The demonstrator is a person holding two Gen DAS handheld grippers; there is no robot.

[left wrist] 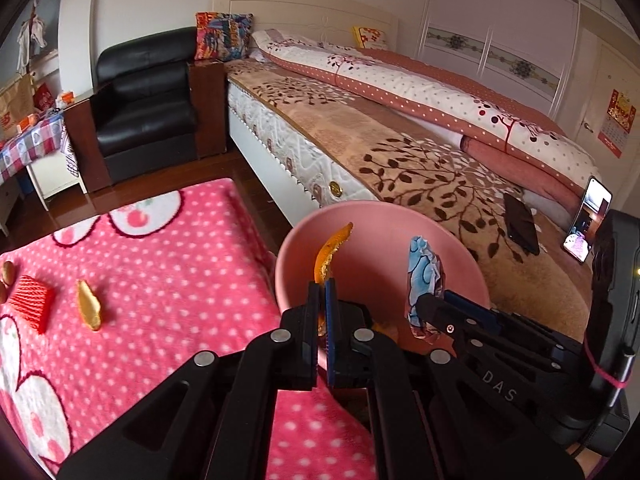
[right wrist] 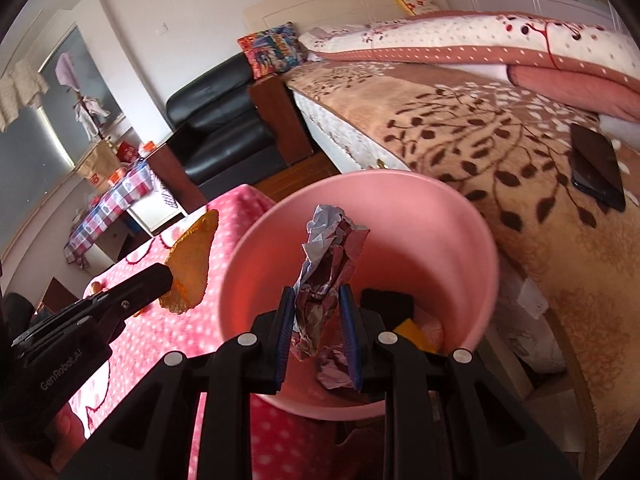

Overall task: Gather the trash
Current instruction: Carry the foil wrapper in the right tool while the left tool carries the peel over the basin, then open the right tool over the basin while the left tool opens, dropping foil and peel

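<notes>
Right wrist view — right gripper (right wrist: 316, 320) clamping crumpled wrapper (right wrist: 328, 256) over pink bin (right wrist: 460, 240).

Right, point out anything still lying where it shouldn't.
Litter remains on the pink dotted blanket: an orange peel, a red ribbed scrap and brown bits at its left edge, none yet in the pink bin.

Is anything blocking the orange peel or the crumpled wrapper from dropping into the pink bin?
Nothing visible. The left gripper holds the orange peel and the right gripper holds the crumpled wrapper over the open pink bin; earlier trash lies only at its bottom.
</notes>
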